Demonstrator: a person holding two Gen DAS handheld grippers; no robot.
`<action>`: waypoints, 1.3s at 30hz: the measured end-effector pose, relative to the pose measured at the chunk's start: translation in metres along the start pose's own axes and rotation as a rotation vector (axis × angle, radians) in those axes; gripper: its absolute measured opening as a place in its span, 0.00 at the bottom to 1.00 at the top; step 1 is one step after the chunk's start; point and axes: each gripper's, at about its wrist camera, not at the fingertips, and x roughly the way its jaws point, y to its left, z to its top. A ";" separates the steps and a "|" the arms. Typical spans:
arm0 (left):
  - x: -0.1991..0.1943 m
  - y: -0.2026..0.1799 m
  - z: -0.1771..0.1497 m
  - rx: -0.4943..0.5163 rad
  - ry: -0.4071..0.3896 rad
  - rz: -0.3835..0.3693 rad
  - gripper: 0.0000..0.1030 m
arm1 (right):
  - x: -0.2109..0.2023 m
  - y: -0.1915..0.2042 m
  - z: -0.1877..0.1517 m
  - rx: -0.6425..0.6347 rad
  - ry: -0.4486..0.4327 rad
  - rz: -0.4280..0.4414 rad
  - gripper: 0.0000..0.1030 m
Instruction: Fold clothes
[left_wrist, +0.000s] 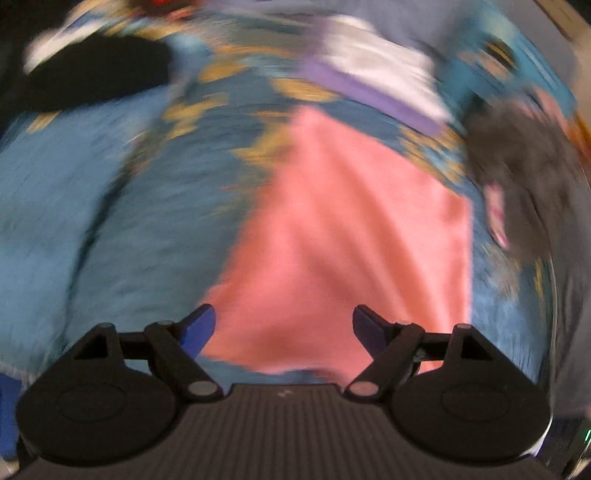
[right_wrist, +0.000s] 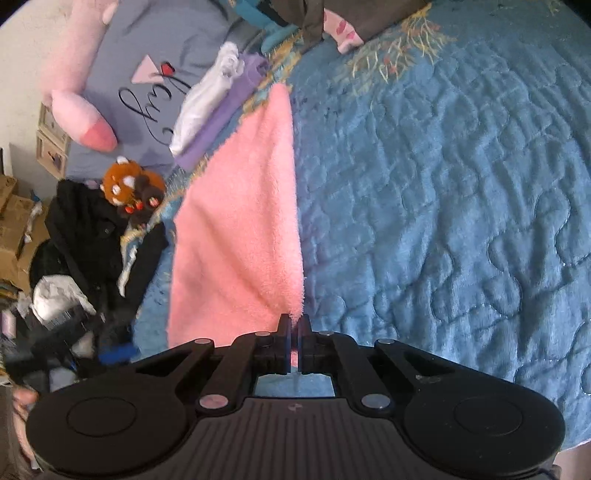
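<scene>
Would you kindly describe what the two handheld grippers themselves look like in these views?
Both look alike. The left gripper and the right gripper each have a matte black ribbed body, two round black housings at the sides, black linkage arms with silver pivot pins, and flat blue finger pads. No cables or sleeves are visible.

This is a bedroom in a home. A bed (right_wrist: 461, 184) under a blue quilted bedspread fills both views, with a lilac pillow (right_wrist: 122, 77) printed in script, a pink plush toy (right_wrist: 79, 107) and a small orange stuffed animal (right_wrist: 123, 182) near it. Cardboard boxes (right_wrist: 16, 229) stand beside the bed.
</scene>
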 end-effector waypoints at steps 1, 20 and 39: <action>-0.001 0.020 0.002 -0.055 0.001 -0.001 0.82 | -0.002 0.000 0.002 0.005 -0.012 0.011 0.03; 0.058 0.087 0.025 -0.113 0.088 -0.342 0.82 | -0.004 0.009 0.013 -0.012 -0.011 -0.031 0.04; 0.057 0.071 0.020 0.116 0.160 -0.421 0.07 | -0.003 0.013 0.014 -0.015 -0.014 -0.050 0.05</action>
